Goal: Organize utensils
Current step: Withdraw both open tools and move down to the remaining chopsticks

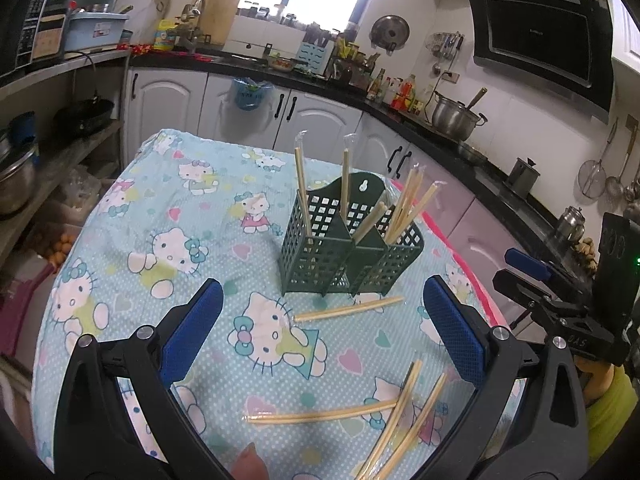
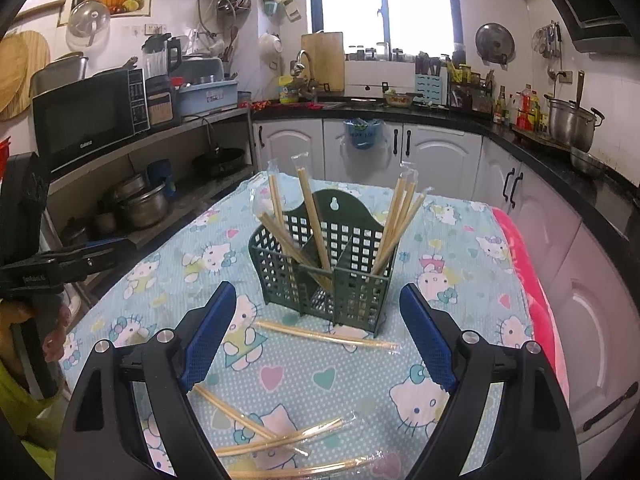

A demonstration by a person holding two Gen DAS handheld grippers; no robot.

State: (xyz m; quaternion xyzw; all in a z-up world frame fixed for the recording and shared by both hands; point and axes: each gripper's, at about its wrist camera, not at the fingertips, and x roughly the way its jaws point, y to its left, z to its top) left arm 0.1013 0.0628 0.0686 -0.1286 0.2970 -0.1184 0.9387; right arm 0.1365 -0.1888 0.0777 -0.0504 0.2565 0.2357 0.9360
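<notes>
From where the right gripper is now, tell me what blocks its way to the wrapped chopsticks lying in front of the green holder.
Nothing visible does. The right gripper is open, and the wrapped chopsticks lie flat on the bare tablecloth between its fingers' line, in front of the green holder.

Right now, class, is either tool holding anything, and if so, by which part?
Nothing is held. The left tool and right tool are both open and empty above the table.
</notes>
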